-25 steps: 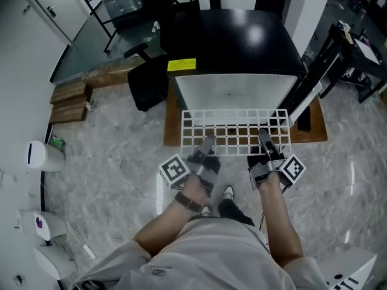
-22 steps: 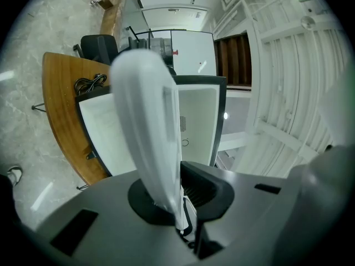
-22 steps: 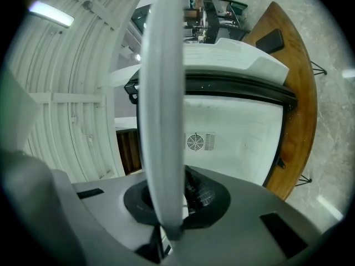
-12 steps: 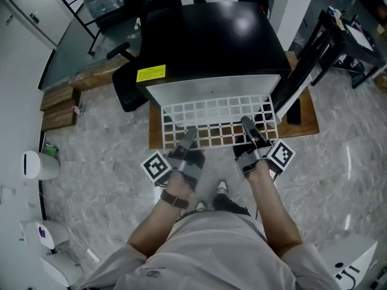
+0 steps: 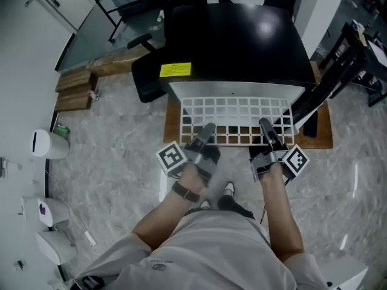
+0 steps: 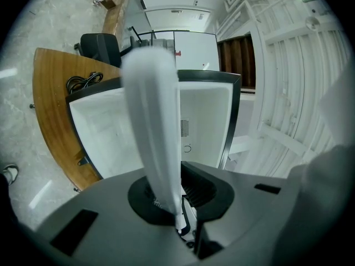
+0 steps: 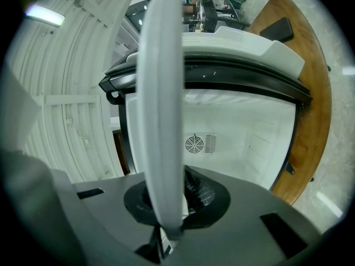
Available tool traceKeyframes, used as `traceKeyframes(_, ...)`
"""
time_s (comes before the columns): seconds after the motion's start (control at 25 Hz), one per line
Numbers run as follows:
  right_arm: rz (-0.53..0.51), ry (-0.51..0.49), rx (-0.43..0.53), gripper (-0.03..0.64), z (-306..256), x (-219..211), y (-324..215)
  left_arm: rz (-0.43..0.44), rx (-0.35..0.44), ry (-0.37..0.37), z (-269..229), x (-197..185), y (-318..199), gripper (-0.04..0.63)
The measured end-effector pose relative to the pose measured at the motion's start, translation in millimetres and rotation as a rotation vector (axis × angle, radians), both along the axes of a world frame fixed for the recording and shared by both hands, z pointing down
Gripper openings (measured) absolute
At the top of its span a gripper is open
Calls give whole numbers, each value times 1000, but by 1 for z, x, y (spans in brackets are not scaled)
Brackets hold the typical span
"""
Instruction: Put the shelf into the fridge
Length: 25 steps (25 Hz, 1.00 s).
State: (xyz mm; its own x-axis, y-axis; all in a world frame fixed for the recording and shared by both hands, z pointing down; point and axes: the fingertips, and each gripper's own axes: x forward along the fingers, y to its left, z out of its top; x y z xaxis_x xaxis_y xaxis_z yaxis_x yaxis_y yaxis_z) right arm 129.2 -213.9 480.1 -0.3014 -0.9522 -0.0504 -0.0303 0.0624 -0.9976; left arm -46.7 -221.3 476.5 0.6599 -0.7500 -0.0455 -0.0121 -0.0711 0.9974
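Observation:
The white wire shelf [image 5: 236, 116] lies flat in front of the open black fridge [image 5: 236, 41], its far edge at the white opening. My left gripper [image 5: 205, 135] is shut on the shelf's near edge left of centre. My right gripper [image 5: 266, 130] is shut on the same edge further right. In the left gripper view the shelf's rim [image 6: 152, 121] runs up from between the jaws of the left gripper [image 6: 177, 201], with the fridge's white interior [image 6: 111, 132] behind. The right gripper view shows the rim [image 7: 161, 110] clamped in the right gripper [image 7: 172, 206], facing the cavity's back wall and fan grille [image 7: 201, 143].
The fridge stands on a low wooden platform [image 5: 320, 136]. Its open door [image 5: 323, 95] hangs at the right. A black office chair [image 5: 148, 80] is at the left of the fridge, with wooden blocks [image 5: 75, 92] and a white bin [image 5: 48, 144] further left. The person's feet [image 5: 227, 192] are below the grippers.
Both grippers have carried the shelf forward, so its far edge now reaches the fridge opening. Both stay shut on it.

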Motion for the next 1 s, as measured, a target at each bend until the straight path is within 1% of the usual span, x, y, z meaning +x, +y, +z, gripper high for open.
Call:
traceKeyframes(0.4, -3, 4, 9, 48, 5, 0, -2, -5, -19, 34, -2, 1, 1, 28)
traceKeyframes(0.64, 1, 8, 10, 48, 5, 1, -3, -11, -37, 40, 4, 0, 0, 28)
traceKeyframes(1.0, 14, 14, 28, 48, 6, 2, -3, 0, -26, 46, 1, 3, -2, 28)
